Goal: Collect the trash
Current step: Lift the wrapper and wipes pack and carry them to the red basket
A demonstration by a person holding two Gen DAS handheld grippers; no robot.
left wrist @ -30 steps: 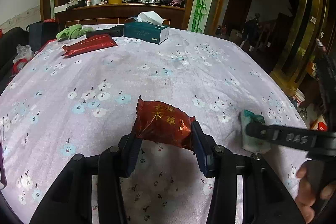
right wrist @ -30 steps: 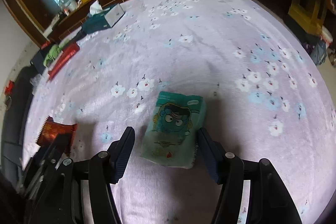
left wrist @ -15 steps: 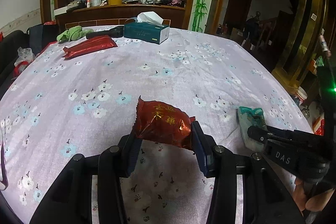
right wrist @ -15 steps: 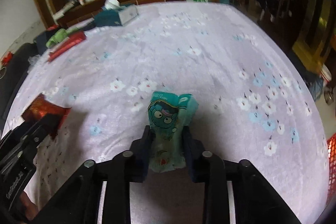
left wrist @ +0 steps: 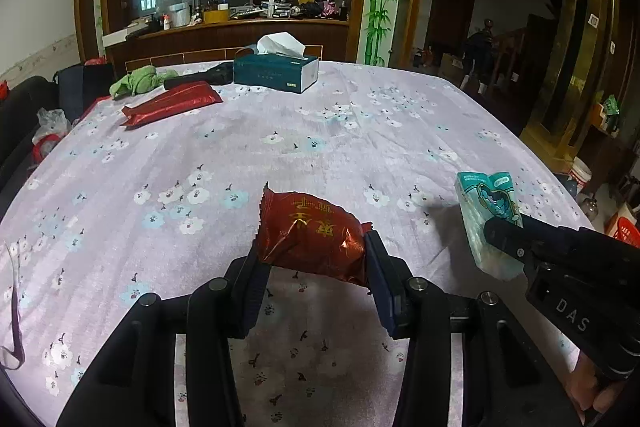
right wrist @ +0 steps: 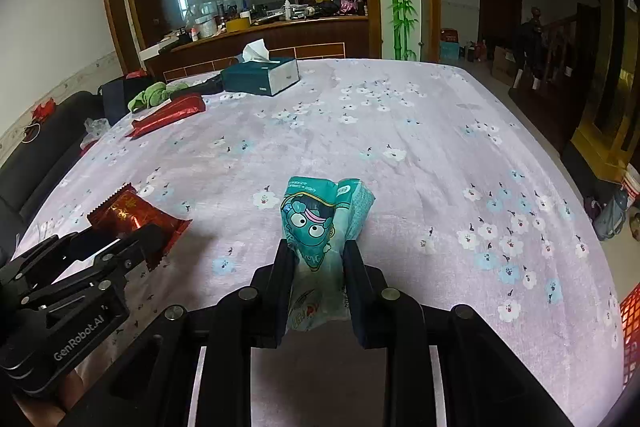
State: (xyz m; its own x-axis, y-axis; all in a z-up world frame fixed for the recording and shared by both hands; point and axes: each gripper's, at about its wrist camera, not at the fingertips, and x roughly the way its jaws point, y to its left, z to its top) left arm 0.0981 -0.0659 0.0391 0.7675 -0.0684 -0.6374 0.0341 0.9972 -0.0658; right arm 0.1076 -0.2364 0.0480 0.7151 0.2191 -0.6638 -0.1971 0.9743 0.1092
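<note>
Both grippers loaded, wrappers pinched and clear of the cloth.

Right gripper (right wrist: 316, 259) clamped tight on the teal wrapper (right wrist: 320, 223): soft, light, crumples at mid-body. Left gripper (left wrist: 310, 263) closed wider on the red foil wrapper (left wrist: 310, 235): puffy, slick, grip its sides. Far ahead: long red packet (left wrist: 172, 101), tissue box (left wrist: 276, 73) on the table (left wrist: 360, 131).

Red snack wrapper (left wrist: 310, 241): glossy crinkled foil, bright glints seen on the creases. Teal tissue pack (right wrist: 320, 239): soft thin plastic film, printed, slight sheen noted. Tablecloth (left wrist: 360, 131): matt lilac cloth, faintly napped, flower print. Left gripper (left wrist: 312, 267): matt black plastic, metal pins at the joints. Tissue box (left wrist: 276, 71): smooth card, white paper protruding.
</note>
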